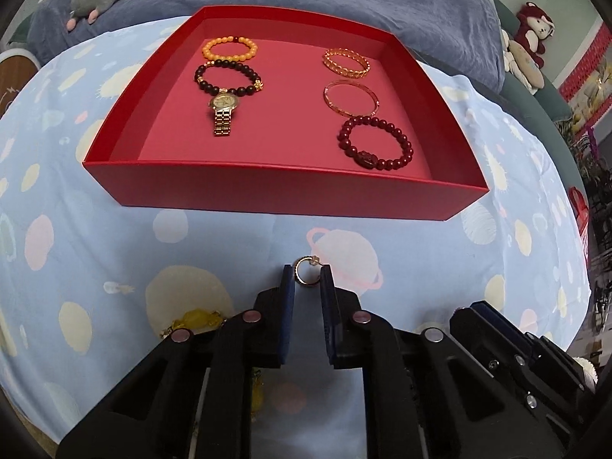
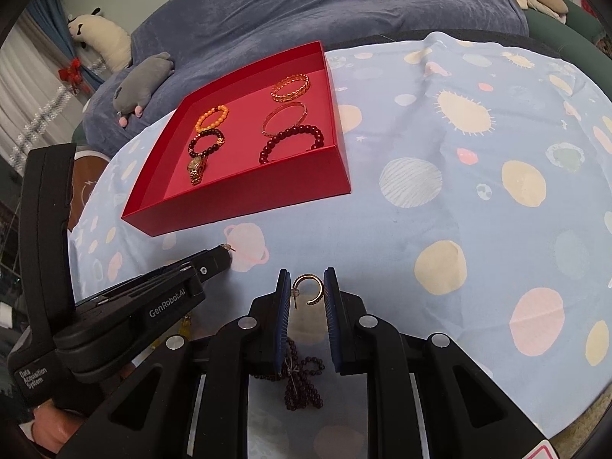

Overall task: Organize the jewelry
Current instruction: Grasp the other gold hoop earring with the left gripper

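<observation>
Soft, even indoor light leaves only faint shadows inside the red tray (image 1: 267, 187), focus is sharp centrally, and strong fisheye bending darkens every corner.

Both views are shot low and close over the tablecloth (image 1: 114, 199); the red tray (image 1: 283, 187) (image 2: 244, 206) is shared, seen square-on from the left and angled from the right.

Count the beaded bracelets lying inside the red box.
3: orange beaded bracelet back left, black beaded bracelet just before it, dark red beaded bracelet front right. None seem hidden.
</observation>
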